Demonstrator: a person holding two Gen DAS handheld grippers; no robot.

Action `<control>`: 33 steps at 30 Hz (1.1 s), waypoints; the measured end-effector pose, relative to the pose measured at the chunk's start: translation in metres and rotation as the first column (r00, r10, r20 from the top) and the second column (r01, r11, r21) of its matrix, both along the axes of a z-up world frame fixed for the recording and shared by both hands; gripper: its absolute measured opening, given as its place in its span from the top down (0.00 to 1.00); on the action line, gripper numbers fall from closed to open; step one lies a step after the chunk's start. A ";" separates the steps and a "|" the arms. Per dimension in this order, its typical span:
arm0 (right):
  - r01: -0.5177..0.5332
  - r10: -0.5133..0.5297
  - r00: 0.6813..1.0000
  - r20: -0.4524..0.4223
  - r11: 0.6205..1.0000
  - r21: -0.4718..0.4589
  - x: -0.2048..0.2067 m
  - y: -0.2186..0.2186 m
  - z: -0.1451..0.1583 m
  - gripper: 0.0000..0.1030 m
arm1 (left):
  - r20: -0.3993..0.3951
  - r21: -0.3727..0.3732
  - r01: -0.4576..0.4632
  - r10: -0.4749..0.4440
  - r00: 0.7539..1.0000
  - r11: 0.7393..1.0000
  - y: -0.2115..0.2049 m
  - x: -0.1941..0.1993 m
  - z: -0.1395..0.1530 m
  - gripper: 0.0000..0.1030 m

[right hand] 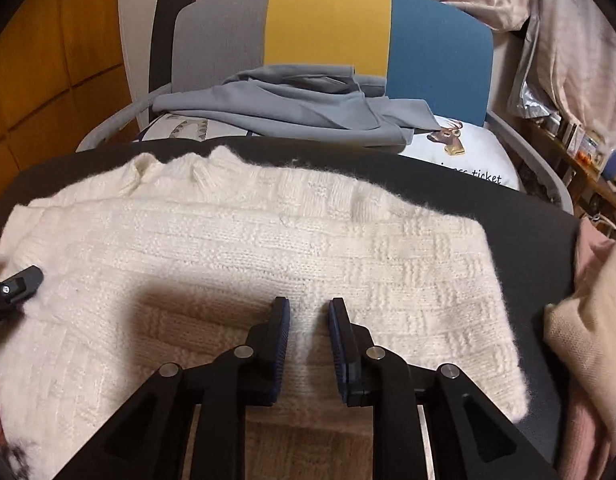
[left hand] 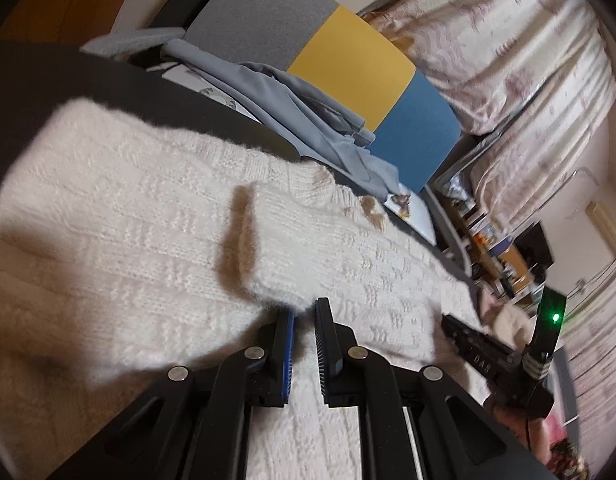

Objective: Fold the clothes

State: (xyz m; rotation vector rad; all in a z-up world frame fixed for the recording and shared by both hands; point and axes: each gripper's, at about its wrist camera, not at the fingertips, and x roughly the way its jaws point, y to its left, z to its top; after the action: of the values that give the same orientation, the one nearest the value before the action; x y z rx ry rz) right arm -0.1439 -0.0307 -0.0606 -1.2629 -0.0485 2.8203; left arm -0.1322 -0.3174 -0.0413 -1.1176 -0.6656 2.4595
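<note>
A cream knitted sweater (right hand: 267, 256) lies spread on a dark table (right hand: 524, 240), collar toward the far edge. In the left wrist view one sleeve's cuff (left hand: 275, 248) is folded over the body, raised enough to cast a shadow. My left gripper (left hand: 303, 306) is shut on the cuff's near edge. My right gripper (right hand: 310, 308) hovers low over the sweater's middle, open, its jaws a little apart with only the knit below showing between them. The left gripper (right hand: 31, 276) also appears at the sweater's left side, and the right gripper (left hand: 448, 320) at its right side.
Behind the table stands a chair (right hand: 328, 20) with a grey, yellow and blue back, holding a grey garment (right hand: 299, 112) and a white printed pillow (right hand: 468, 152). Pink and beige clothes (right hand: 588, 320) lie at the table's right. A cluttered shelf (right hand: 580, 148) and curtains are further right.
</note>
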 end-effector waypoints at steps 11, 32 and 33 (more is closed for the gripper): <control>0.004 -0.003 1.000 -0.012 1.000 0.020 0.000 -0.002 -0.002 0.80 | -0.099 -0.173 0.012 -0.029 0.995 0.985 0.043 -0.002 0.036 0.86; -0.013 0.002 0.997 -0.073 0.989 -0.150 0.089 0.032 0.027 0.53 | -0.051 -0.286 -0.050 0.037 0.998 0.957 -0.006 0.101 0.024 0.86; -0.017 0.007 0.998 -0.068 0.989 -0.148 0.099 0.033 0.025 0.53 | -0.054 -0.313 -0.064 0.050 0.997 0.948 -0.011 0.108 0.022 0.86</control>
State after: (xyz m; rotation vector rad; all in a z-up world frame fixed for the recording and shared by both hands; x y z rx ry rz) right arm -0.0454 0.0023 -0.0354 -1.1955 0.1604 2.9223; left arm -0.0241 -0.3280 -0.0193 -1.1620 -0.2996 2.6992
